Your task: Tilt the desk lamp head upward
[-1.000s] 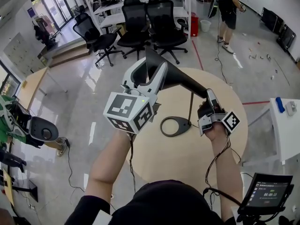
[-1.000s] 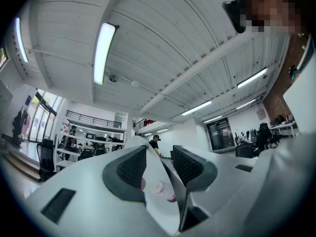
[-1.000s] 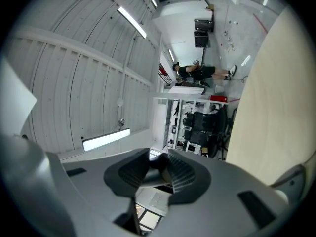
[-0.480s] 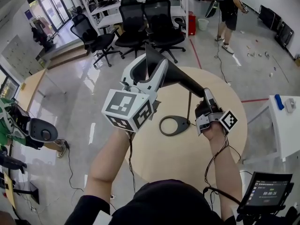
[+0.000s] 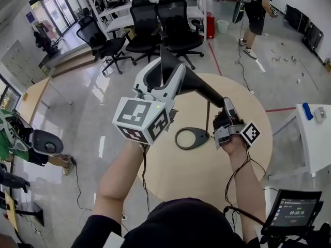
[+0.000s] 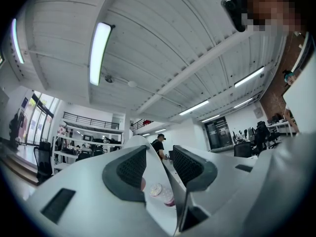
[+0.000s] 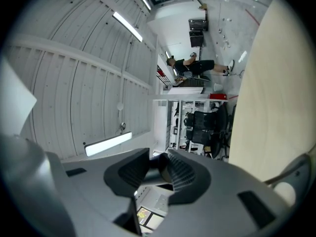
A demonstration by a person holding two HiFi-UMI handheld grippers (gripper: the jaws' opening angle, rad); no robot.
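Two grippers meet at a lamp (image 5: 199, 87) over the round table (image 5: 207, 177). Nearest, above the table's right side, the right gripper (image 5: 226, 108) is clamped on the dark arm (image 5: 207, 91). The ring base (image 5: 192, 138) sits mid-table. The left gripper (image 5: 163, 79), raised toward the far edge, straddles the thin head (image 5: 164, 61). Its jaws stand narrowly apart, and the head lies against one pad. Beyond are office chairs (image 5: 176, 25) and a person (image 5: 254, 9).

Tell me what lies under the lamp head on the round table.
The lamp's ring-shaped base lies below it on the wooden table. The left gripper and its marker cube hide the table's left part.
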